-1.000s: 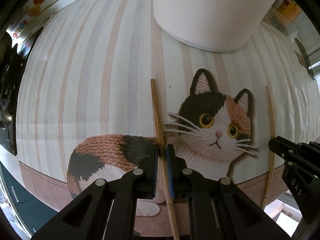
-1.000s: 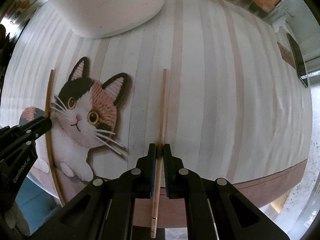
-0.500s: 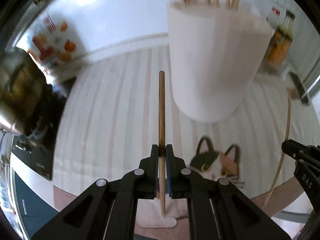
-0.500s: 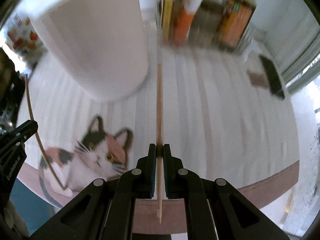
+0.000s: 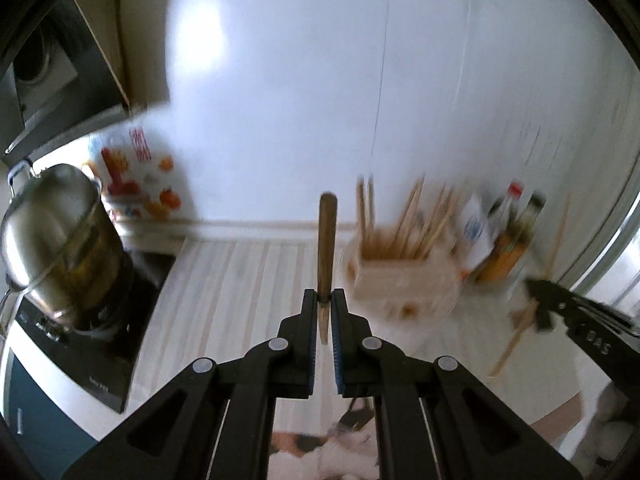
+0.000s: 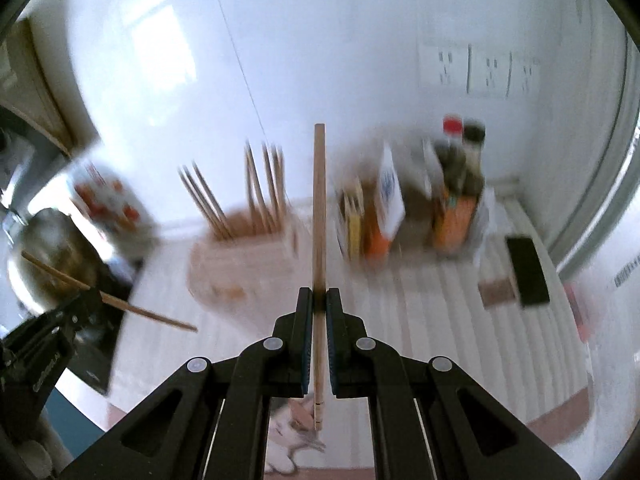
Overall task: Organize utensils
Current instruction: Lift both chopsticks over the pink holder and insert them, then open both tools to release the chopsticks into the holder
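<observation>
I note my left gripper (image 5: 325,300) clenched on a dark-brown round wooden chopstick (image 5: 327,240), and my right gripper (image 6: 319,300) clenched on a pale slim wooden chopstick (image 6: 319,208); both are raised before the blurred pale holder of chopsticks (image 6: 244,256).

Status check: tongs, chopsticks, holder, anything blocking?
Left tongs shut on dark chopstick. Right tongs shut on light chopstick. Chopstick holder ahead, part full. Nothing between.

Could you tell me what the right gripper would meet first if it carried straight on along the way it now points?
Probably the white holder, or the counter just right of it: the right gripper, shut on a chopstick, points past the holder's right edge. Blur leaves depth uncertain.
</observation>
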